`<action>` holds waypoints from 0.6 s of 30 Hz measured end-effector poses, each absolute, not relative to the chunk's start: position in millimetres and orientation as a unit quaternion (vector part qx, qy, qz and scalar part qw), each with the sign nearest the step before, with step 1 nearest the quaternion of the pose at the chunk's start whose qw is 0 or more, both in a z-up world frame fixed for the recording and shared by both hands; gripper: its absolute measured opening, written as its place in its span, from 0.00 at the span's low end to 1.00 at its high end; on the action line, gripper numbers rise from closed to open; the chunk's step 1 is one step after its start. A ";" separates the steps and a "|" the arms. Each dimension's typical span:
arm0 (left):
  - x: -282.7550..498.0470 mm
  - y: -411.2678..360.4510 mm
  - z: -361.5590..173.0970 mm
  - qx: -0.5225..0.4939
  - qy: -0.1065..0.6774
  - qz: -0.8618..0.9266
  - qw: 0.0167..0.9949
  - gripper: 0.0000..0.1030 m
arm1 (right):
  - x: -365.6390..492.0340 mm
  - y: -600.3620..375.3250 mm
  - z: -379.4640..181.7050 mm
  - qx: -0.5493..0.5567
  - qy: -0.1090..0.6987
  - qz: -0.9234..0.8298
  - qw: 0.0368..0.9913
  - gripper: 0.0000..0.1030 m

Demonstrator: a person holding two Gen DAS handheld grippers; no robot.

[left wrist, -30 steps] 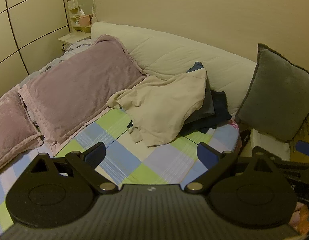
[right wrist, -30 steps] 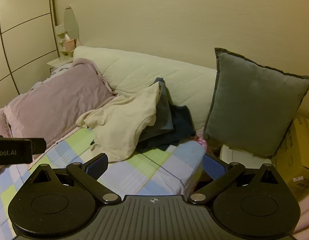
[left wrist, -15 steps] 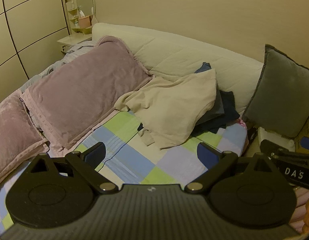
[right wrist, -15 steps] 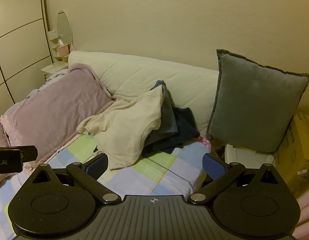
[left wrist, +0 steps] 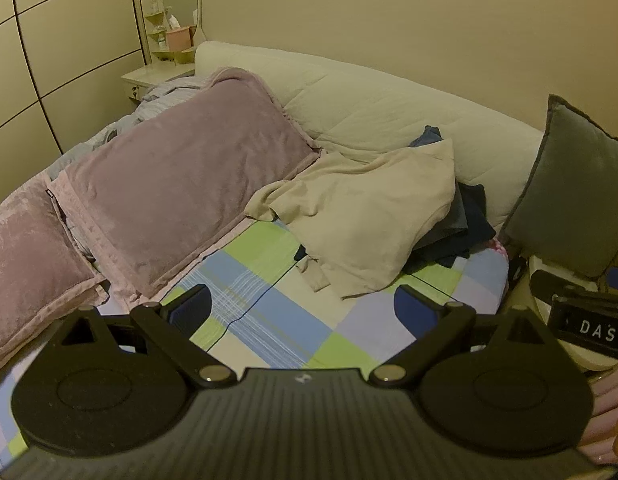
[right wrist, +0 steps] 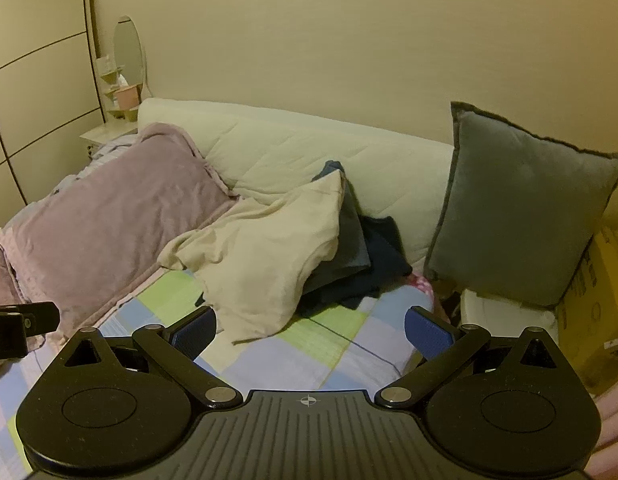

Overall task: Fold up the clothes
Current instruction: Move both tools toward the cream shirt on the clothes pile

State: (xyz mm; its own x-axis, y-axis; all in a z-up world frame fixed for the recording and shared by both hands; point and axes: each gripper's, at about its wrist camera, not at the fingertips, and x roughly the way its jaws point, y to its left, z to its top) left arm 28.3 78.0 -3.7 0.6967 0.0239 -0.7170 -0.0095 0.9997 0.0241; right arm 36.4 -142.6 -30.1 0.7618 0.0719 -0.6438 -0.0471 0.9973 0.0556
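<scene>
Hovering wide apart, both tongs (left wrist: 303,306) (right wrist: 309,326) face cream shirt (right wrist: 265,252).

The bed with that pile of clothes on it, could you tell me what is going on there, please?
A person holds a gripper in each hand, facing the bed. The left gripper and right gripper are both open and empty, above the checked sheet. A cream garment lies crumpled over dark clothes against the headboard, apart from both grippers. No folding has begun.

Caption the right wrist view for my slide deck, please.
Open right hand-held gripper faces a cream garment atop dark clothes on a checked bed.
</scene>
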 end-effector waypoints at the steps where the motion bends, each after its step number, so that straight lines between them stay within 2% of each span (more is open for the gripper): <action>1: 29.1 79.2 -4.7 0.009 0.391 0.008 0.920 0.94 | 36.2 -141.3 -30.2 0.016 0.343 0.032 0.939 1.00; 18: 73.5 53.8 -26.8 0.006 0.419 0.011 0.908 0.94 | 67.2 -165.2 -49.5 -0.001 0.367 0.044 0.929 1.00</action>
